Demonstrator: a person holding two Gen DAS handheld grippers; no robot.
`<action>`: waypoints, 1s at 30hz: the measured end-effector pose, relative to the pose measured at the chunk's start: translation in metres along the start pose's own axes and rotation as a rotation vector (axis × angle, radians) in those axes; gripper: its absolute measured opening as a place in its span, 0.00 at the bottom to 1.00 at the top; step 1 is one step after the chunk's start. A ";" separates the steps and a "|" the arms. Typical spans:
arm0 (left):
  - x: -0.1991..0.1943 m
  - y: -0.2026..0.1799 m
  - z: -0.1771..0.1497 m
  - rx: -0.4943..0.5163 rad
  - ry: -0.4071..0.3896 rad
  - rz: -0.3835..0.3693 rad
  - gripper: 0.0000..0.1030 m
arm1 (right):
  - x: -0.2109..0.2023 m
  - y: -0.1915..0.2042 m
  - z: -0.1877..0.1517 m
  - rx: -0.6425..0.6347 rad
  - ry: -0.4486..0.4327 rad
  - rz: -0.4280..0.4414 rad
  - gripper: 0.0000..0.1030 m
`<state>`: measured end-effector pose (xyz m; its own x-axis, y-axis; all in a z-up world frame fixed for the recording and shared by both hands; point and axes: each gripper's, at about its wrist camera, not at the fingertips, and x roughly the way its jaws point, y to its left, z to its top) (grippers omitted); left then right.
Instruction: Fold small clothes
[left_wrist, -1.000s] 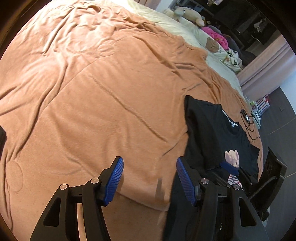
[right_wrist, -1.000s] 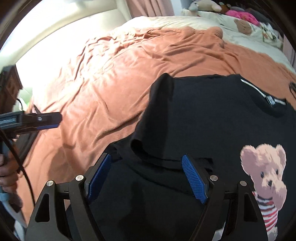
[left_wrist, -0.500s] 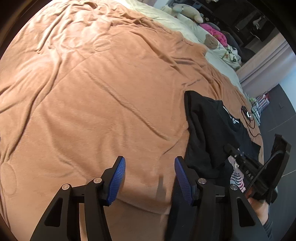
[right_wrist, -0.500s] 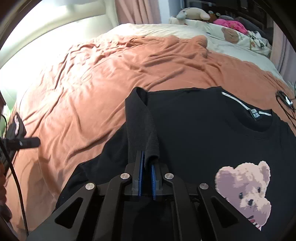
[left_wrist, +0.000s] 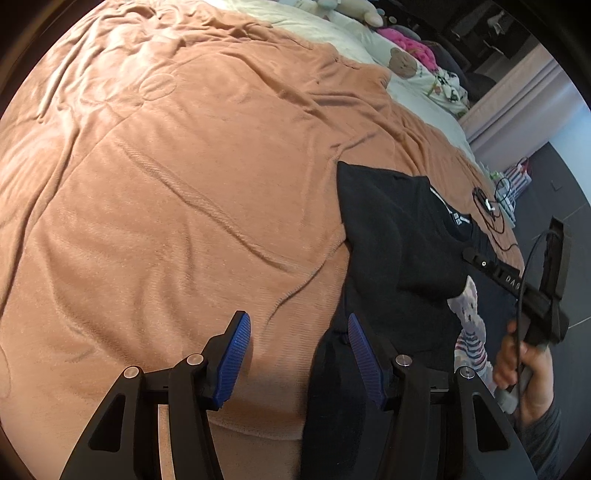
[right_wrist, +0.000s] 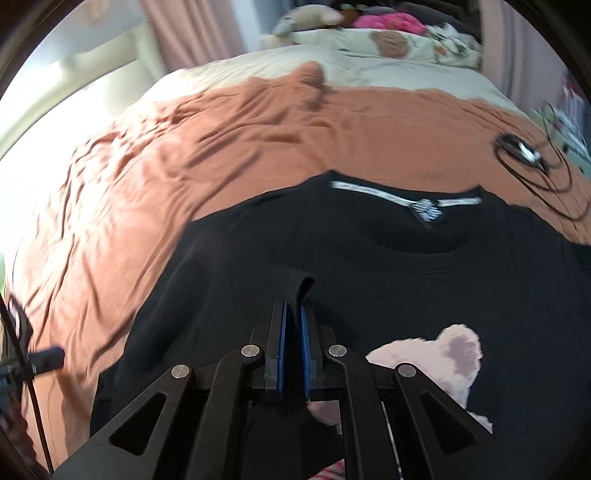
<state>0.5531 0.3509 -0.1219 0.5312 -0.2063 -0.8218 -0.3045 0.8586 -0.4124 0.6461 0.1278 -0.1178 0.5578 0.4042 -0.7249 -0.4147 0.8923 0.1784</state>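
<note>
On an orange blanket (left_wrist: 192, 206) covering the bed, the right gripper (right_wrist: 292, 314) is clenched on a fold of a black T-shirt (right_wrist: 369, 266) with a bear print. The left gripper (left_wrist: 295, 343) hangs released, nothing between its blue pads, beside the shirt's edge. A black cable (right_wrist: 535, 173) lies past the collar; soft toys (right_wrist: 388, 40) sit on pillows beyond.

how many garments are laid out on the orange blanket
1. A black t-shirt with a bear print lies on the orange blanket, its sleeve pinched in the right gripper. Fabric piled by the pillows is too blurred to identify.
</note>
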 end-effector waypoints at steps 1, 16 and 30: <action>0.001 0.000 0.000 0.003 0.001 0.004 0.56 | 0.001 -0.005 0.001 0.026 0.016 0.008 0.11; 0.024 -0.022 -0.021 0.123 0.074 0.026 0.56 | 0.018 -0.024 -0.029 0.184 0.175 0.324 0.75; 0.052 -0.044 -0.028 0.240 0.072 0.140 0.35 | 0.025 -0.019 -0.048 0.202 0.300 0.394 0.29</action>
<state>0.5718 0.2893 -0.1579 0.4371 -0.1038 -0.8934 -0.1706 0.9657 -0.1957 0.6335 0.1112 -0.1708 0.1450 0.6678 -0.7300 -0.3878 0.7172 0.5790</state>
